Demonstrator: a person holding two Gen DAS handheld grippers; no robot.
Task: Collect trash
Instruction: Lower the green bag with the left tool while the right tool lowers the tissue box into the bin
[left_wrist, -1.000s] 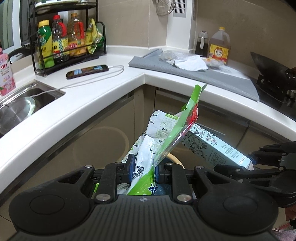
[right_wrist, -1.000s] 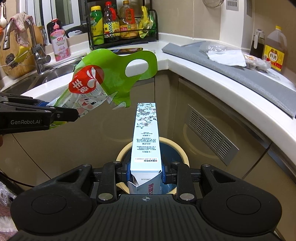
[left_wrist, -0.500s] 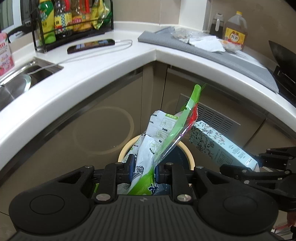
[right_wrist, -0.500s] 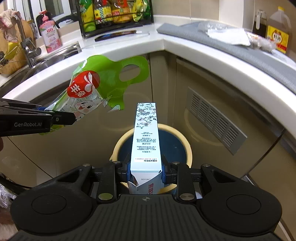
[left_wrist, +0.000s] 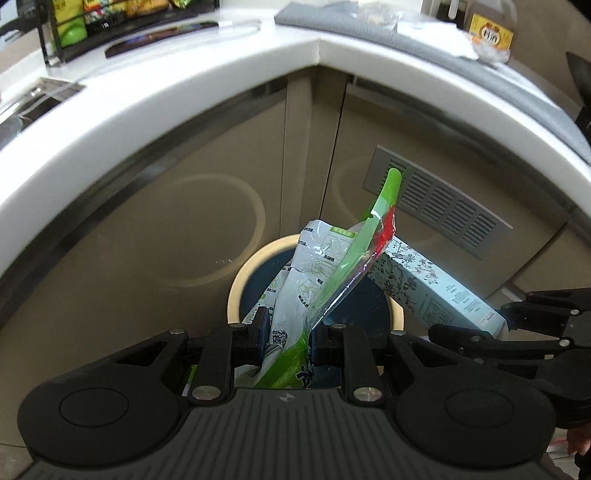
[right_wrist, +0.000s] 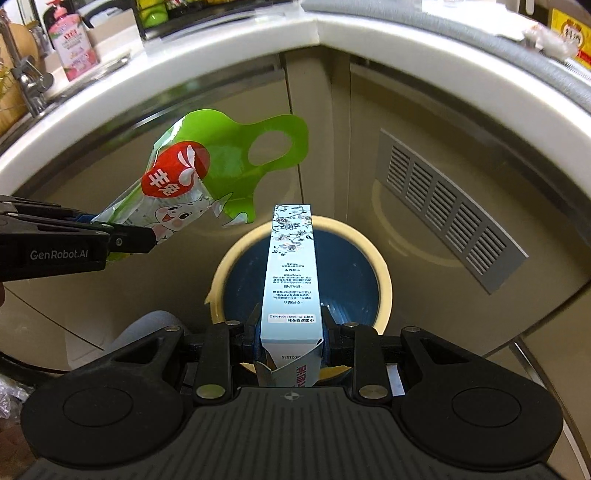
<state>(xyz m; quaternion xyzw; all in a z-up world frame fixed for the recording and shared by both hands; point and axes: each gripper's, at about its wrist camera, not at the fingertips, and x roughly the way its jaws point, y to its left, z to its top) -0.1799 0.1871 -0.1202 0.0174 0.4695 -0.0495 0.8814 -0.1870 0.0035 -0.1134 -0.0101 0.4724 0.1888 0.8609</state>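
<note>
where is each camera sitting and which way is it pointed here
Left wrist: on the left gripper, angled down over the bin; its fingers clamp the green bag, and the right gripper shows at right.
Right wrist: on the right gripper, angled down at the bin; its fingers clamp the blue carton, and the left gripper enters from the left.
Shared: bin, bag, carton, vent grille, white counter edge.

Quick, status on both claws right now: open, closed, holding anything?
Left claw: closed on the green plastic bag, above the bin.
Right claw: closed on the light blue carton, also above the bin.
</note>
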